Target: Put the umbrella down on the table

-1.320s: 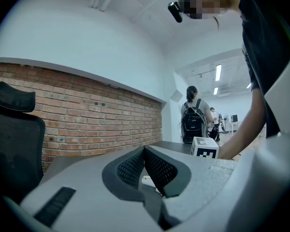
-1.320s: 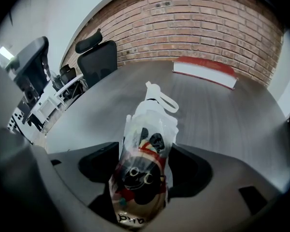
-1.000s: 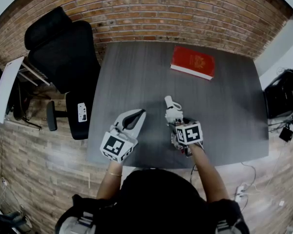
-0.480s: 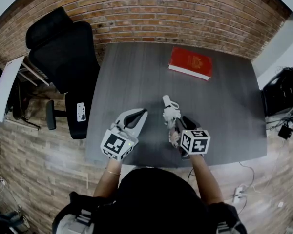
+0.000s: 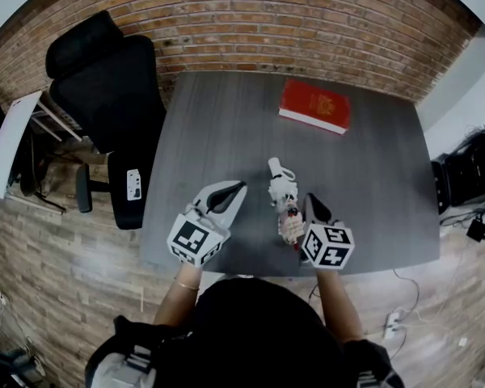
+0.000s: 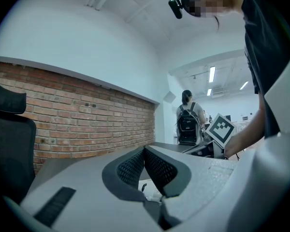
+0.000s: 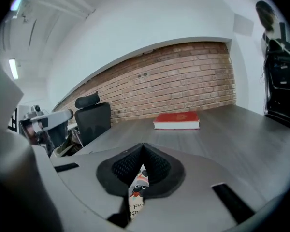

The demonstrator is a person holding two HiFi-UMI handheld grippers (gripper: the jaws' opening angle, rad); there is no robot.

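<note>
The folded umbrella (image 5: pixel 284 203), white with a printed pattern, lies on the grey table (image 5: pixel 226 128) near its front edge, with its handle pointing away from me. My right gripper (image 5: pixel 314 203) hovers just right of it and above it. Its jaws are closing and the pads meet, with nothing pinched between them. In the right gripper view, patterned umbrella fabric (image 7: pixel 137 193) shows through the gap behind the shut right gripper (image 7: pixel 143 147). My left gripper (image 5: pixel 241 186) is left of the umbrella, shut and empty; its pads touch in the left gripper view (image 6: pixel 145 150).
A red book (image 5: pixel 315 106) (image 7: pixel 178 120) lies at the back of the table. A black office chair (image 5: pixel 105 87) stands off the table's left side, and a brick wall (image 5: pixel 291 23) runs behind. A person with a backpack (image 6: pixel 187 122) stands far off.
The right gripper has lifted off the umbrella, drifted right and toward me, and its jaws have gone from wide open to shut. The umbrella stays on the table. The left gripper has hardly moved.
</note>
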